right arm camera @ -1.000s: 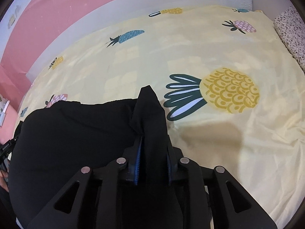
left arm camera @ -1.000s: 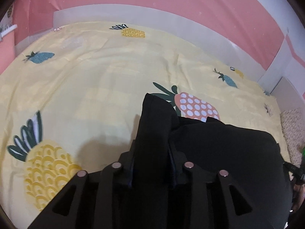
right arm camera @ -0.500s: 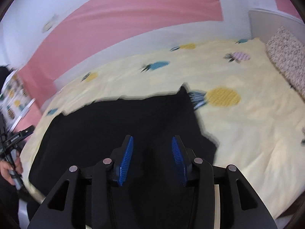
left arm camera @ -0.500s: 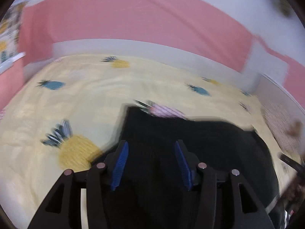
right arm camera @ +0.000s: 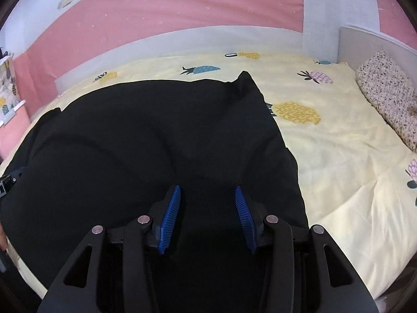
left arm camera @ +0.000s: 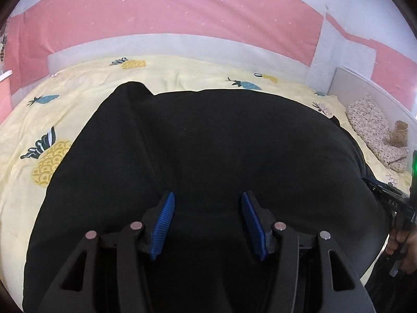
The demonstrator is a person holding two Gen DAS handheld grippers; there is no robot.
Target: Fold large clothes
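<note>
The black garment lies spread flat on the bed under both your tools, the left tool still widening, the right tool with blue pads apart, neither gripping cloth, pineapple-print sheet around, speckled pillow far right.

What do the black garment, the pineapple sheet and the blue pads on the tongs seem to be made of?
Black garment: soft matte cloth, perhaps a knit; it drapes in rounded folds without shine.
Pineapple sheet: thin woven fabric, likely cotton; printed, finely creased.
Blue pads: ribbed rubber or plastic; fine ridges show, which one is unclear.
</note>
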